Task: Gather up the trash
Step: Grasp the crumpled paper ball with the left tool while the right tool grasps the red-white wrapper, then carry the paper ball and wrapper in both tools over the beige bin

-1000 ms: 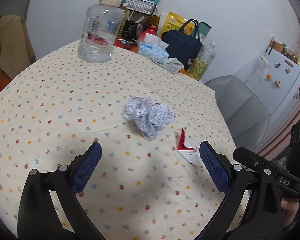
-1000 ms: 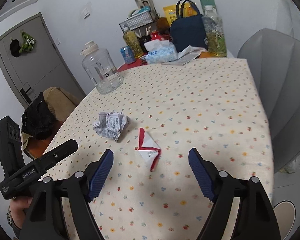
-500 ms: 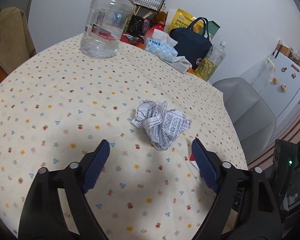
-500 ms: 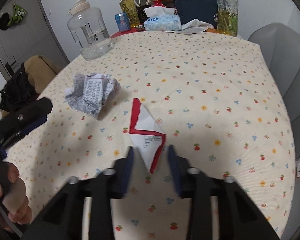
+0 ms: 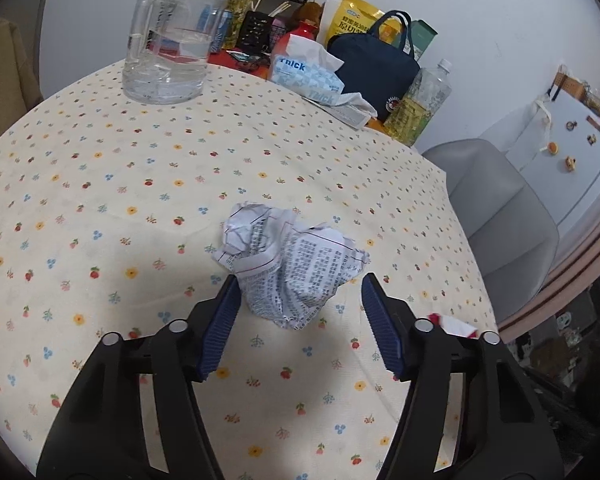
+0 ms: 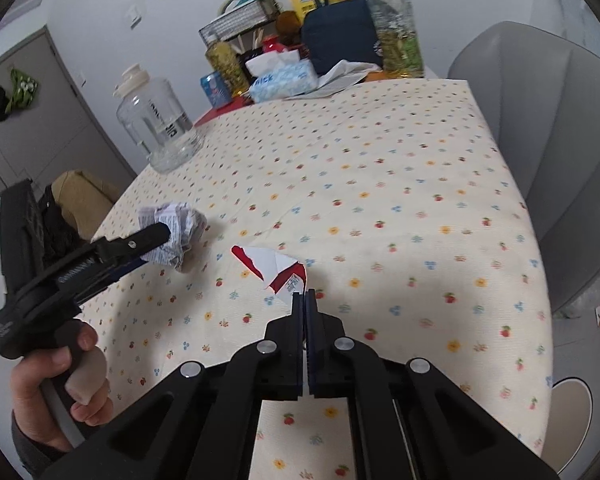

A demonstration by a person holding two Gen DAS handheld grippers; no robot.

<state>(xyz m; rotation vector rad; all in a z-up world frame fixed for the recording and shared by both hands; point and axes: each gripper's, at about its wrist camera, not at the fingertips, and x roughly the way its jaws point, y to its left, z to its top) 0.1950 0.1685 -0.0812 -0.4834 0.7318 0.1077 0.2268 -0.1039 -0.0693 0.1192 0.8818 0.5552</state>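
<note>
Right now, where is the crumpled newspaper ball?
The crumpled newspaper ball lies on the flowered tablecloth, between the open left tool's fingers; the red-and-white wrapper lies to its right.

white walls (image 5: 480, 12), grey chair (image 6: 548, 128), grey door (image 6: 32, 120), perhaps a fridge (image 5: 556, 168).

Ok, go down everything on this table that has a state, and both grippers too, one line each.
Left gripper: open, jaws either side of the paper ball.
Right gripper: shut on the wrapper's near corner.
Paper ball: crumpled, lying on the tablecloth.
Wrapper: torn, red and white, flat on the cloth.
Water jug: upright, partly filled.
Tissue box: open, a tissue sticking out.
Oil bottle: upright, capped.
</note>
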